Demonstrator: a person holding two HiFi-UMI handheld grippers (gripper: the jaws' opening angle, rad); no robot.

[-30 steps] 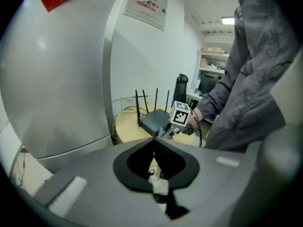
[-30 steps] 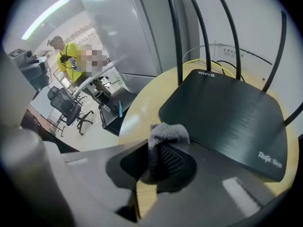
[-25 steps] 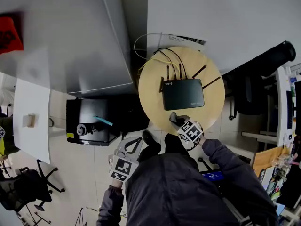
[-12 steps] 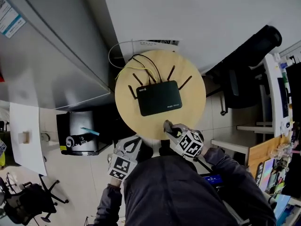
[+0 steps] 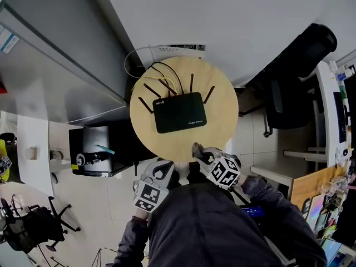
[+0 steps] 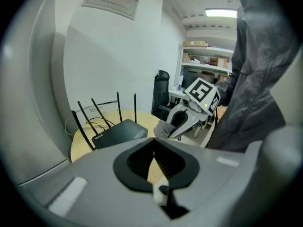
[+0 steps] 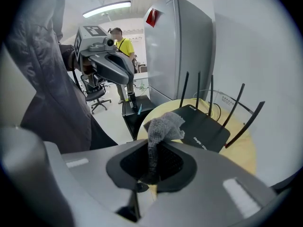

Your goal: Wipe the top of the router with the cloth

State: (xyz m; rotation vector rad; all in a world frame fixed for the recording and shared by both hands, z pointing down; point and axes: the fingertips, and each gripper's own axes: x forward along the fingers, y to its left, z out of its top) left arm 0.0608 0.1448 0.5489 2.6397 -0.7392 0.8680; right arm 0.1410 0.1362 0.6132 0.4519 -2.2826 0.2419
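Grey cloth (image 7: 163, 124) stays pinched in the right gripper (image 5: 198, 151), now at the round table's (image 5: 225, 124) near edge. Black router (image 5: 179, 112) sits mid-table, unwiped. Left gripper (image 5: 159, 170), closed and empty, has drawn nearer. Wiping looks imminent.

I stand over a round wooden table (image 5: 219, 121) set against a white wall (image 5: 233, 21). A tall grey cabinet (image 5: 50, 60) stands at its left and a black office chair (image 5: 289, 93) at its right. Pale floor tiles (image 5: 119, 188) lie near me. A ceiling strip light (image 7: 106, 7) glows.
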